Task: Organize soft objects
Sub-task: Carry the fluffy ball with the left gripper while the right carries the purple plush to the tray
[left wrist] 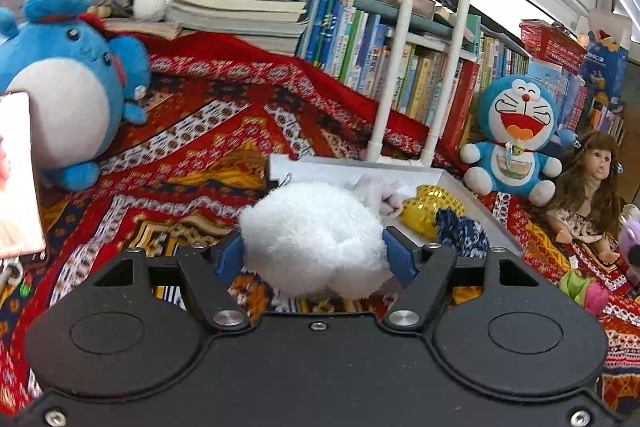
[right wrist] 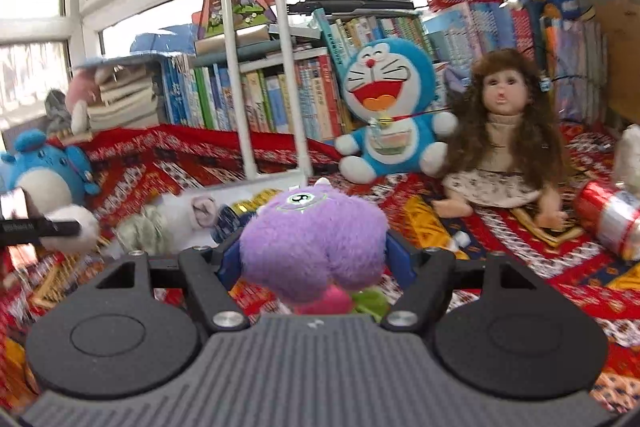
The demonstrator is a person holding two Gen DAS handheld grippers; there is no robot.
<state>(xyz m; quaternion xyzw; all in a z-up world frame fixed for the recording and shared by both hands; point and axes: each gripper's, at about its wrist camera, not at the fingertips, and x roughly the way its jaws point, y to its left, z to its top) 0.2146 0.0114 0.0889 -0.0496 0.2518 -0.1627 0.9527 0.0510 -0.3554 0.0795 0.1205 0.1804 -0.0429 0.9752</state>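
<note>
In the left wrist view my left gripper (left wrist: 314, 253) is shut on a fluffy white plush (left wrist: 316, 239), its blue pads pressing both sides, held above the patterned cloth. Just beyond stands a white tray (left wrist: 472, 203) with a tall handle, holding a white-pink soft toy (left wrist: 380, 195), a gold sequin piece (left wrist: 430, 211) and a dark blue knitted item (left wrist: 460, 233). In the right wrist view my right gripper (right wrist: 314, 253) is shut on a purple furry plush (right wrist: 316, 247), lifted clear of the cloth. The white tray (right wrist: 240, 193) lies ahead to the left.
A blue round plush (left wrist: 68, 99) sits left, a Doraemon plush (right wrist: 384, 115) and a long-haired doll (right wrist: 504, 143) sit right, before rows of books (right wrist: 280, 95). A pink-green soft toy (left wrist: 584, 291) lies on the red patterned cloth (left wrist: 200, 131). A red-silver wrapped cylinder (right wrist: 608, 215) lies far right.
</note>
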